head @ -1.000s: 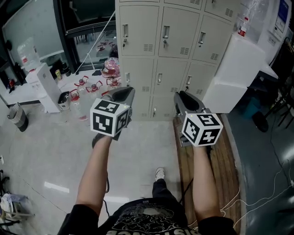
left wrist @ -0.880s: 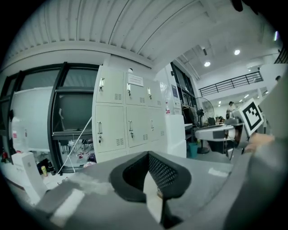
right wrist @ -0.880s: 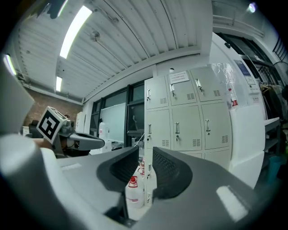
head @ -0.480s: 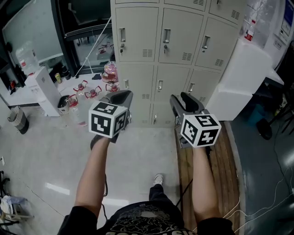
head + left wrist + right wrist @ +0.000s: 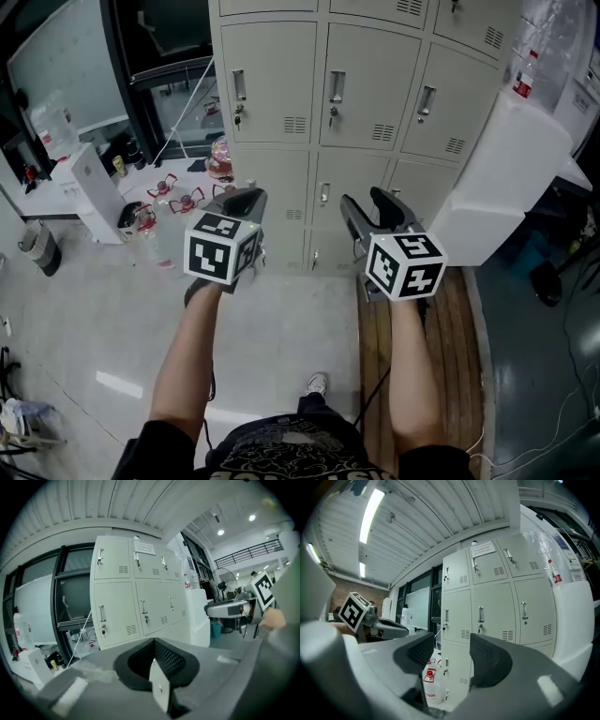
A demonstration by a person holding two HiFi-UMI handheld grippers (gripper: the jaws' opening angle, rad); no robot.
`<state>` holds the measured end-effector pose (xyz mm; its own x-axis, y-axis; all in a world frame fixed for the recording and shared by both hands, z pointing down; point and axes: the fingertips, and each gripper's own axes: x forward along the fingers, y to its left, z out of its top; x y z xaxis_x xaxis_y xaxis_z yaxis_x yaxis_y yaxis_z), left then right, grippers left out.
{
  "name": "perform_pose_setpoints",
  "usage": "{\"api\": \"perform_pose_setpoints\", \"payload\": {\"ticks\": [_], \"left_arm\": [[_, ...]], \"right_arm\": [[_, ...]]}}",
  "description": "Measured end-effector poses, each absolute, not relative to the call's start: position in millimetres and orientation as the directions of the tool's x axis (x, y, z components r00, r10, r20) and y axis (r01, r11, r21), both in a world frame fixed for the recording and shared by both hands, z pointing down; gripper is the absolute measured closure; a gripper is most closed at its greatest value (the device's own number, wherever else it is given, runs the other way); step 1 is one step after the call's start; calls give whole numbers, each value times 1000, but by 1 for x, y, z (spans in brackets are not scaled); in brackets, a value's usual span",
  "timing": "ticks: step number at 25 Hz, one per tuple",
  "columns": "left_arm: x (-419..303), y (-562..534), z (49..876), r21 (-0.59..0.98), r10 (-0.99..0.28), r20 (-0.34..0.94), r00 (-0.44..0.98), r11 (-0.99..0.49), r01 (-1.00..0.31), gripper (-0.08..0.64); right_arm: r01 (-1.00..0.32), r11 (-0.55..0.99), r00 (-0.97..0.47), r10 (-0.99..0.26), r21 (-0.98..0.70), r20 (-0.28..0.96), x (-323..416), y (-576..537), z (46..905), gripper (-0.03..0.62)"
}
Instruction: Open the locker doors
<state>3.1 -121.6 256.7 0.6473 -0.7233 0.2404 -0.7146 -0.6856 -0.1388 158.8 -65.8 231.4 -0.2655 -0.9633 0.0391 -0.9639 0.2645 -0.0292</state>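
Observation:
A beige locker cabinet stands ahead with all its doors shut; each door has a metal handle, and some locks hold keys. Both grippers hang in the air short of it, touching nothing. My left gripper is shut, its dark pads meeting in the left gripper view with the lockers beyond. My right gripper is open; its jaws have just been opening and nothing is between them. Through their gap I see the locker doors.
A big white box leans against the cabinet's right side. A wooden board lies on the floor under my right arm. Several red-capped bottles, a white dispenser and a bin stand at the left.
Both grippers have moved forward towards the lockers, which now look nearer. The right gripper's jaws have spread apart. The left gripper has stayed shut.

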Motion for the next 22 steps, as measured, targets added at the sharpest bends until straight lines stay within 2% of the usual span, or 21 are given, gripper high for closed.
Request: {"api": "perform_pose_setpoints", "payload": {"ticks": [12, 22], "left_arm": [[53, -187, 255, -126, -747, 240, 620, -658, -743, 557], [81, -230, 255, -133, -764, 235, 601, -638, -758, 557]], "right_arm": [[-950, 311, -311, -949, -4, 53, 199, -139, 227, 305], [-940, 341, -340, -939, -4, 53, 222, -187, 228, 291]]}}
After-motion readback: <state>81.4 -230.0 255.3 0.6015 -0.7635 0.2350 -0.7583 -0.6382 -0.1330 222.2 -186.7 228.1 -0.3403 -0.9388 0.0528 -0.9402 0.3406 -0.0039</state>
